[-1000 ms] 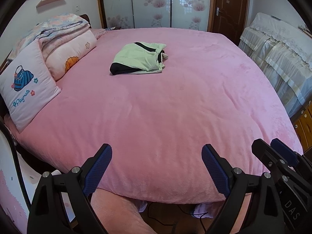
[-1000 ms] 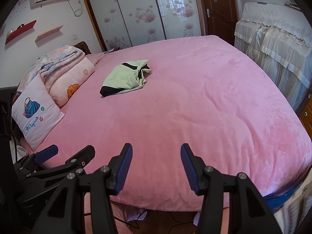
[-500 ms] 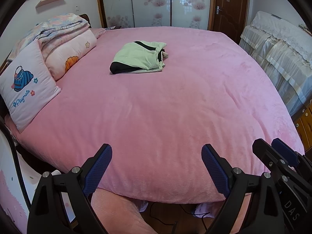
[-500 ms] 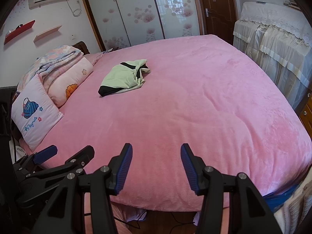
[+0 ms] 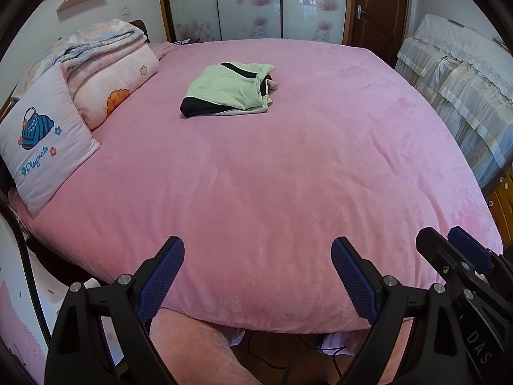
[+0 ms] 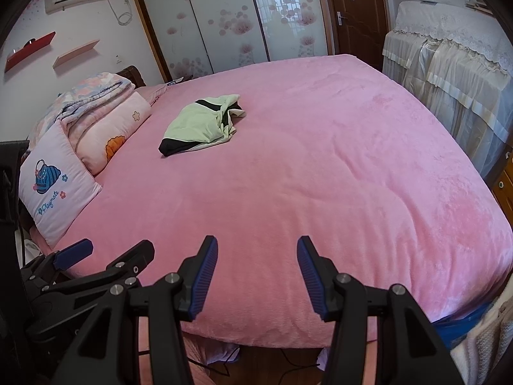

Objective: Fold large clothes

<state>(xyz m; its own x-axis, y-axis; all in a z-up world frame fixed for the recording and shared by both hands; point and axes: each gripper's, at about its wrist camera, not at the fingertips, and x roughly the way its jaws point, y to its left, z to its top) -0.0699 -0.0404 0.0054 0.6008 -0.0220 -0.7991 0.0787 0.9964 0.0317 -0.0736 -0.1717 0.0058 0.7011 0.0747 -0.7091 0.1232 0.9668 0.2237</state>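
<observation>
Little has changed: both left gripper [image 5: 257, 276] and right gripper [image 6: 257, 276] stay open, empty, near edge; garment [image 5: 229, 89] far, apparently folded.

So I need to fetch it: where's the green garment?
The green-and-black garment lies folded on the pink bed, far left of centre, near the pillows.

The folded garment [image 5: 229, 89] hides its own underside; the dresser [image 5: 501, 205] is cut off.

Both wrist cams: bed [image 5: 256, 176] foot, facing headward.
</observation>
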